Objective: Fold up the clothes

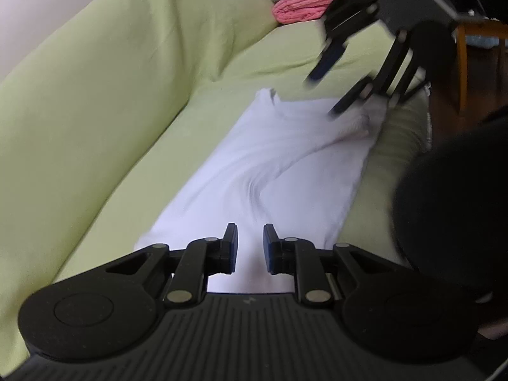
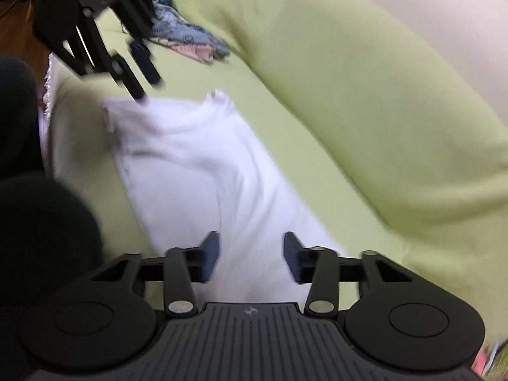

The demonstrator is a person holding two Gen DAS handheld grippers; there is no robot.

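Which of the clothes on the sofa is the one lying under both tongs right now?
The white shirt, spread flat on the green seat. The pink folded piece sits far off in the corner, and the blue patterned cloth lies bunched at the other end.

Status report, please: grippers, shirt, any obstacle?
Both hand-held grippers, left and right, open, empty. White shirt flat on green sofa. Nothing blocking.

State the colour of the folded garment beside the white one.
Pink folded garment, clearest in the left wrist view.
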